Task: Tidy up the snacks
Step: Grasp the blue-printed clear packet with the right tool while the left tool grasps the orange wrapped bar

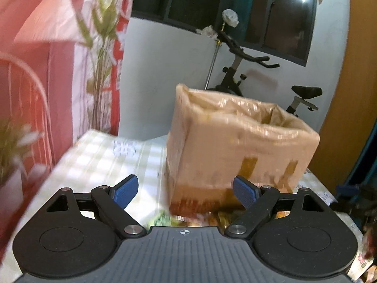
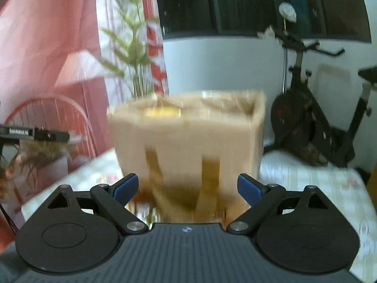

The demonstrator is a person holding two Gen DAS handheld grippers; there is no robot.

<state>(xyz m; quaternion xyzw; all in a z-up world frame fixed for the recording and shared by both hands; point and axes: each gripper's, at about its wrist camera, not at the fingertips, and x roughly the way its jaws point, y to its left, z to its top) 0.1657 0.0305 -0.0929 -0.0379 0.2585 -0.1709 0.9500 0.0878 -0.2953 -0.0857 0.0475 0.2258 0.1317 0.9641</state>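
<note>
While both views smear with blur, my left claw point(image 1: 186, 189) stands spread wide with nothing between its blue pads, and my right claw point(image 2: 187, 188) gapes just as empty. At twelve o'clock the tan cardboard box point(image 1: 238, 146) stands upright on the checked tablecloth point(image 1: 103, 155); blurred snack packets point(image 1: 193, 220) lie at its six o'clock foot.

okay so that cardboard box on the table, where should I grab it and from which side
Probably the top rim of the box, from above. Its walls look too wide for the open right gripper to span, but the top is open, so one finger could go inside and one outside the near wall. The plastic liner may slip.
</note>
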